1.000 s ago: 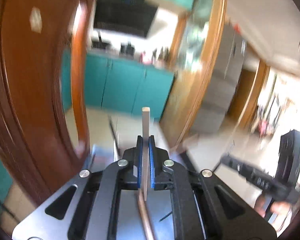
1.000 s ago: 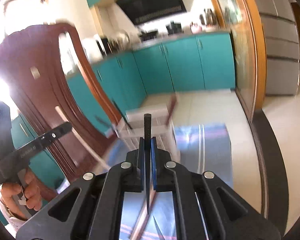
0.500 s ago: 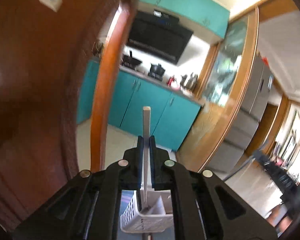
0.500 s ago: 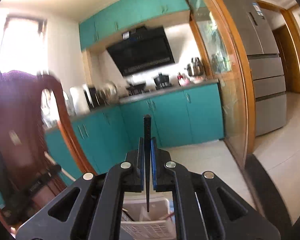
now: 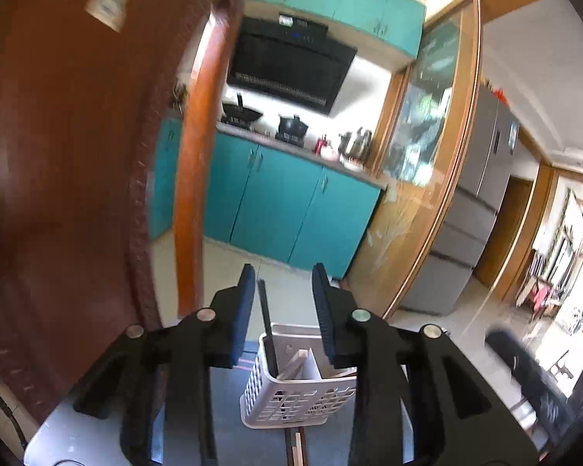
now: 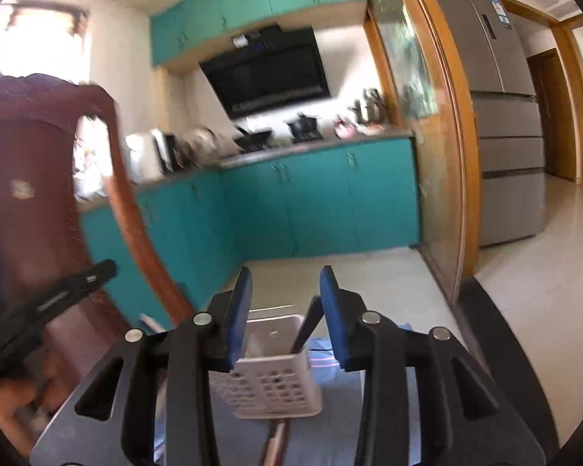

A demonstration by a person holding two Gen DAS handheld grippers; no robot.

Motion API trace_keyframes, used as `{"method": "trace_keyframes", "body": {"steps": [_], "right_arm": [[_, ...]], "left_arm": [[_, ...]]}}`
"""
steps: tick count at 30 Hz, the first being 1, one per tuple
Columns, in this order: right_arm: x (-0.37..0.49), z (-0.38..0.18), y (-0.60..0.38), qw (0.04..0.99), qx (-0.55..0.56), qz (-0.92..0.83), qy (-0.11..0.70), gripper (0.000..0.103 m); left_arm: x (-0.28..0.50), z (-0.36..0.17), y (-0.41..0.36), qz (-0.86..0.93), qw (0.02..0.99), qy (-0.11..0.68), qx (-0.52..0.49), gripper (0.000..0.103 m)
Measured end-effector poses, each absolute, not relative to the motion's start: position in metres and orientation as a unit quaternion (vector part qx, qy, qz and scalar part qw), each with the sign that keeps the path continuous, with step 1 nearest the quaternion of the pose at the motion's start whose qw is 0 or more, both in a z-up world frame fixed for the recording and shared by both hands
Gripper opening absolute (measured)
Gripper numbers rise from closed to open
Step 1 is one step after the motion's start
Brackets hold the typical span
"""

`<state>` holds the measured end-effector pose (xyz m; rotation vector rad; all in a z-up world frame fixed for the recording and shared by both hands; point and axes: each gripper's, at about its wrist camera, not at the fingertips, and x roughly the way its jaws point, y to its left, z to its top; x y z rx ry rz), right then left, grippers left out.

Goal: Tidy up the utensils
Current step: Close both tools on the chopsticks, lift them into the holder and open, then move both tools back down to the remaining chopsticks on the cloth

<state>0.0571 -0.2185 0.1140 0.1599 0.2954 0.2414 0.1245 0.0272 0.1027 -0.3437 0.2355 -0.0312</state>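
Teal kitchen behind; white basket point(image 5: 291, 400) on table holds black stick point(image 5: 266, 326); left tongs point(image 5: 281, 303) and right tongs point(image 6: 285, 303) both opening, empty.

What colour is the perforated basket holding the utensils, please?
White; the basket shows best in the left wrist view.

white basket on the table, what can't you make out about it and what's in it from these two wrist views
- Left wrist: the white basket has its right side hidden behind the left gripper, whose jaws are opening with nothing between them.
- Left wrist: the pale sticks inside are too cut off to count.
- Right wrist: the basket is blurred; the right gripper, also opening, covers where the dark utensil sits.
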Motion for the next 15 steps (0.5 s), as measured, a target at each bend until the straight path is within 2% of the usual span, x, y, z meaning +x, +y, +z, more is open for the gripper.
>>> {"method": "trace_keyframes", "body": {"steps": [3, 6, 8, 11, 15], "right_arm": [[0.042, 0.092, -0.209, 0.962, 0.053, 0.181, 0.196, 0.036], [0.074, 0.027, -0.183, 0.93, 0.001, 0.18, 0.319, 0.034], [0.107, -0.019, -0.17, 0.902, -0.008, 0.157, 0.401, 0.027], [0.139, -0.065, -0.158, 0.88, -0.024, 0.115, 0.461, 0.025], [0.161, -0.089, -0.149, 0.866, -0.012, 0.102, 0.489, 0.025]], "left_arm": [[0.105, 0.103, 0.033, -0.01, 0.98, 0.11, -0.166, 0.031], [0.091, 0.086, 0.036, -0.004, 0.98, 0.118, -0.158, 0.031], [0.092, 0.064, 0.036, 0.0, 0.979, 0.136, -0.15, 0.031], [0.106, 0.023, 0.037, -0.001, 0.969, 0.201, -0.144, 0.031], [0.133, -0.014, 0.039, -0.016, 0.941, 0.294, -0.165, 0.031]]}}
